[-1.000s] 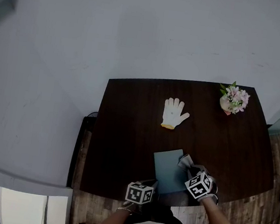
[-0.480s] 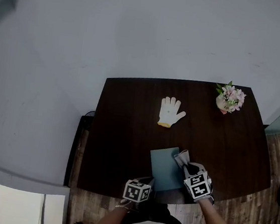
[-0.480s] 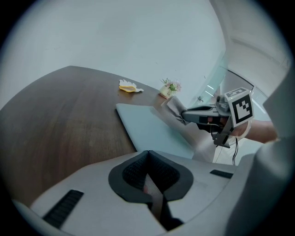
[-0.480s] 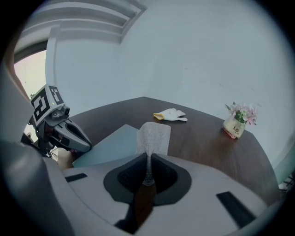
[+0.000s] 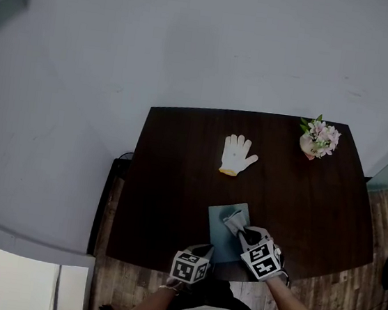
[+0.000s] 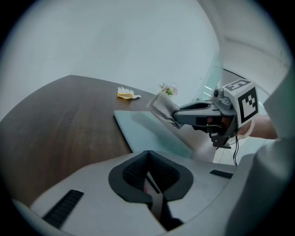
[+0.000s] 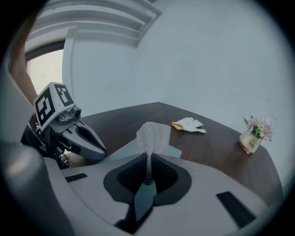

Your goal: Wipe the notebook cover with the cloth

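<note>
A grey-blue notebook [image 5: 218,231] lies flat near the front edge of the dark table [image 5: 169,183]. My right gripper [image 5: 239,228] is shut on a grey cloth [image 5: 233,221], which hangs over the middle of the cover. The right gripper view shows the cloth [image 7: 152,134] standing up from the closed jaws, above the notebook [image 7: 120,150]. My left gripper [image 5: 208,253] is at the notebook's near left corner, shut with nothing seen between its pads. In the left gripper view the notebook [image 6: 147,131] lies just ahead, and the right gripper's cloth [image 6: 162,105] is over it.
A white work glove [image 5: 237,155] lies at the table's middle back. A small pot of pink flowers [image 5: 319,139] stands at the back right corner. Wooden floor shows beyond the table's front and right edges. A pale wall rises behind the table.
My right gripper has carried the cloth leftward from the notebook's right edge onto the middle of the cover. The left gripper has hardly moved.
</note>
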Demonstrator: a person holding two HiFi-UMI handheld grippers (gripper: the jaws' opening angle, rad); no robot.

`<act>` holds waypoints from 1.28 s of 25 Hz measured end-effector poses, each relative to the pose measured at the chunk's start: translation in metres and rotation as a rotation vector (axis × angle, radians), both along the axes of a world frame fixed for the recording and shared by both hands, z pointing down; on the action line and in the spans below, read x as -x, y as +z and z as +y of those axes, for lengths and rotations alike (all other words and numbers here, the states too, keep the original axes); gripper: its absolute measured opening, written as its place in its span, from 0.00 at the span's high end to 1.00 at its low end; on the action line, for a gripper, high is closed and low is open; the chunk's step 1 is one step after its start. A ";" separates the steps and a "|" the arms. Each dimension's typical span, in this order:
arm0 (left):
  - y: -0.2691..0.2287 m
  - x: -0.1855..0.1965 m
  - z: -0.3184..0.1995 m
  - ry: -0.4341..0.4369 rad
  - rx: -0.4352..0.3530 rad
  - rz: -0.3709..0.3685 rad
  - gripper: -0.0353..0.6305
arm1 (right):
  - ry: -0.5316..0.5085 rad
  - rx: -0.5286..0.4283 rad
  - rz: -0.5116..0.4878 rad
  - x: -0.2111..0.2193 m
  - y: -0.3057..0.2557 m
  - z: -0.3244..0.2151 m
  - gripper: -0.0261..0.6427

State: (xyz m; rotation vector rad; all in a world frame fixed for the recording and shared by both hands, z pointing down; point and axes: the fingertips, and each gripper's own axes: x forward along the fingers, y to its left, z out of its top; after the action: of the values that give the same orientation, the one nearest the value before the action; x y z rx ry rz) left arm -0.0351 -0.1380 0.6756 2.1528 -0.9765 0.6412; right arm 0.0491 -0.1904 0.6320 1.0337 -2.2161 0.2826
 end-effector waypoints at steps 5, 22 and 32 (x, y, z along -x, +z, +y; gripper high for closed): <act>0.003 0.003 0.011 -0.008 0.016 -0.009 0.93 | -0.115 -0.012 0.035 0.030 -0.002 0.006 0.91; 0.011 0.007 0.029 -0.010 0.069 -0.013 0.93 | -0.348 0.082 0.134 0.087 0.040 0.035 0.91; 0.014 0.005 0.035 0.011 0.087 -0.011 0.93 | -0.373 0.096 0.203 0.093 0.052 0.038 0.91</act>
State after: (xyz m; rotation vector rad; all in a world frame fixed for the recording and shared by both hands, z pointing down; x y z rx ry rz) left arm -0.0402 -0.1032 0.6896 2.0812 -0.9263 0.6885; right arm -0.0435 -0.1527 0.6839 0.5554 -2.1347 0.1100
